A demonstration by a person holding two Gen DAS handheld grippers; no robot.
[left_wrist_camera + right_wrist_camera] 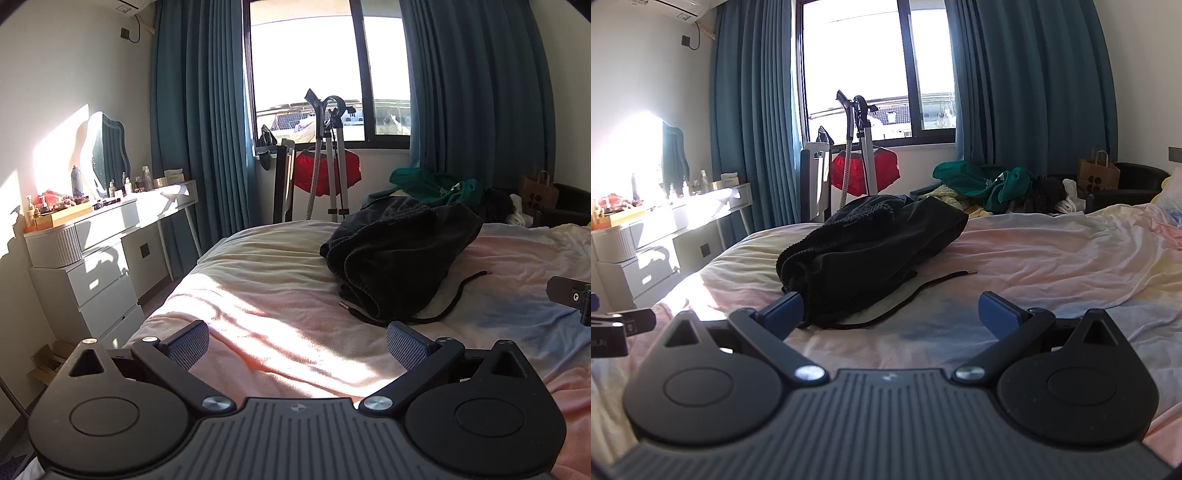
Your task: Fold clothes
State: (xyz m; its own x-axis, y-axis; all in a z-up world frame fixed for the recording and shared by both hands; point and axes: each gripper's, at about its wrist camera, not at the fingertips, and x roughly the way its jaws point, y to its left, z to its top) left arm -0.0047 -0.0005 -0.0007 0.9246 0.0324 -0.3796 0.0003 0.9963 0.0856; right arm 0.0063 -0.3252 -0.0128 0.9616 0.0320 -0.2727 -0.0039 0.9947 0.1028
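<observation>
A black garment (pixel 399 251) lies bunched on the bed (pixel 258 280), with a black drawstring (pixel 461 291) trailing toward me. My left gripper (pixel 297 345) is open and empty, low over the sheet, short of the garment and to its left. In the right wrist view the same garment (pixel 871 243) and its drawstring (pixel 923 291) lie just ahead. My right gripper (pixel 890 314) is open and empty, its left finger (pixel 785 314) close to the garment's near edge. Part of the right gripper shows at the left view's right edge (pixel 572 295).
A pile of green and other clothes (pixel 990 184) sits at the far side of the bed. A garment steamer stand (pixel 332 155) with a red item stands by the window. A white dresser (pixel 92 251) with bottles is on the left. A paper bag (pixel 1099 175) is at the right.
</observation>
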